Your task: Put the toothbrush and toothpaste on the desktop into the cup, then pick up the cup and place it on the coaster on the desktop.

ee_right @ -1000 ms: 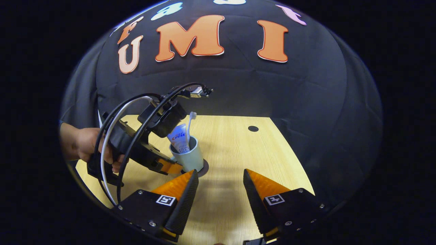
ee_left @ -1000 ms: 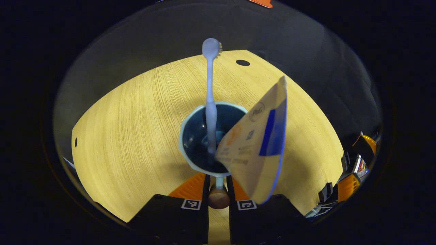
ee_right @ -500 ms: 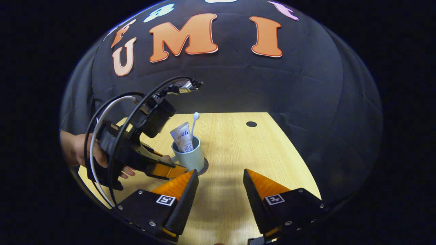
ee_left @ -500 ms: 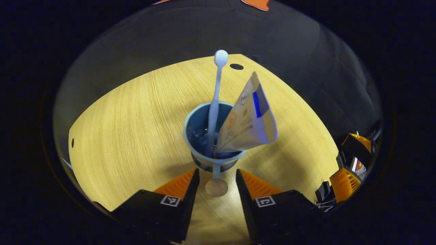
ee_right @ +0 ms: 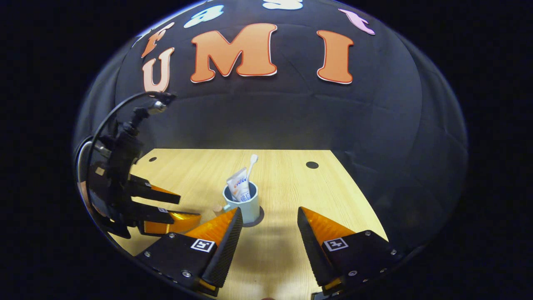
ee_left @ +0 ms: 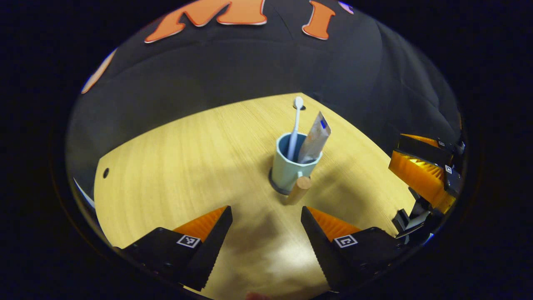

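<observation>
While both hand-held grippers, left (ee_left: pixel 263 223) and right (ee_right: pixel 266 223), gape empty, cup (ee_left: pixel 291 168) holds toothbrush (ee_left: pixel 295 125) and toothpaste (ee_left: pixel 315 137) on coaster (ee_right: pixel 259 220), bench (ee_left: pixel 175 166).

You have the cup (ee_left: pixel 292 167) standing on the coaster (ee_right: pixel 259 218) on the desktop (ee_left: pixel 175 166). In the cup, the toothbrush (ee_left: pixel 294 127) stands left of the toothpaste (ee_left: pixel 315 137); the cup's handle (ee_left: pixel 299 190) points toward your left gripper (ee_left: pixel 263 233).
</observation>
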